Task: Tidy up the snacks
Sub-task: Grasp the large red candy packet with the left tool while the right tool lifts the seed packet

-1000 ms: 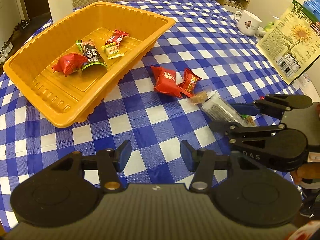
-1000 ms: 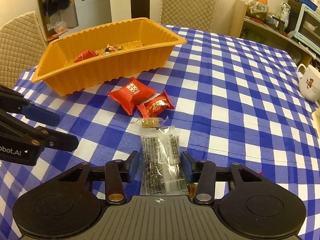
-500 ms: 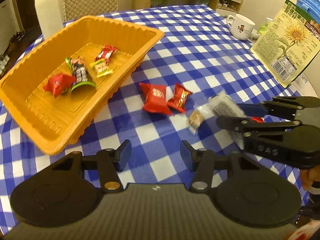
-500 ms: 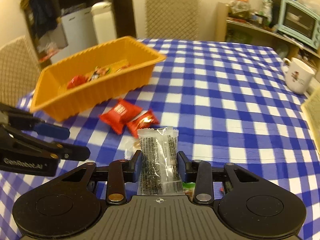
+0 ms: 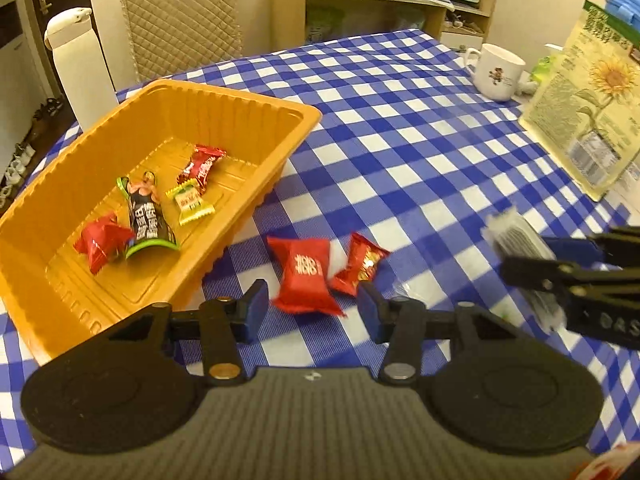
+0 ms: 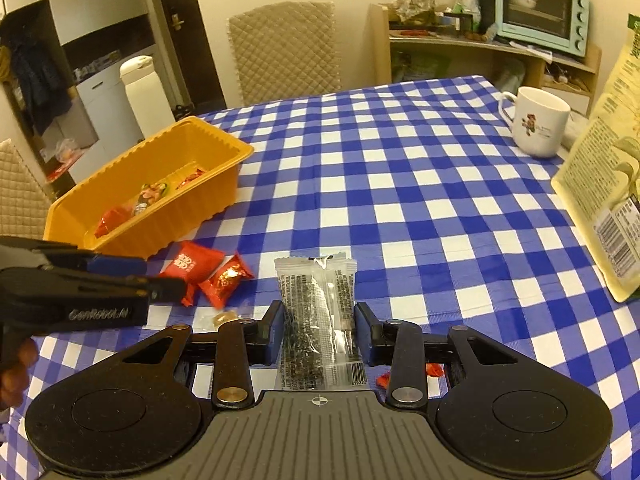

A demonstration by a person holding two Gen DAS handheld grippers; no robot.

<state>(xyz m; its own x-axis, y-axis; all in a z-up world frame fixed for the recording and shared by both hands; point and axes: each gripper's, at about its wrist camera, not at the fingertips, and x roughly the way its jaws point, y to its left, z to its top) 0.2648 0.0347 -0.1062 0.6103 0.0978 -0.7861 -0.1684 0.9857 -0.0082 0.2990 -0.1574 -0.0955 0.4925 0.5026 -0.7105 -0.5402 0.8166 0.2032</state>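
Note:
An orange tray point(image 5: 248, 100) point(image 6: 224, 148) on the checked cloth holds several wrapped snacks. Two red snack packets point(image 5: 306, 276) point(image 5: 362, 263) lie on the cloth right of the tray; they also show in the right wrist view point(image 6: 194, 263) point(image 6: 228, 278), with a small clear-wrapped candy point(image 6: 222, 317) near them. My left gripper point(image 5: 308, 306) is open and empty, just in front of the bigger red packet. My right gripper point(image 6: 319, 330) is shut on a clear packet of dark seeds point(image 6: 318, 320) point(image 5: 516, 236), held above the table.
A white mug point(image 5: 498, 72) point(image 6: 538, 122) and a big yellow sunflower-seed bag point(image 5: 588, 112) point(image 6: 604, 184) stand at the right. A white bottle point(image 5: 78, 68) stands behind the tray. A chair point(image 5: 184, 12) is at the far edge.
My right gripper closed on the clear seed packet and lifted it off the cloth. My left gripper moved forward toward the red packets, still open.

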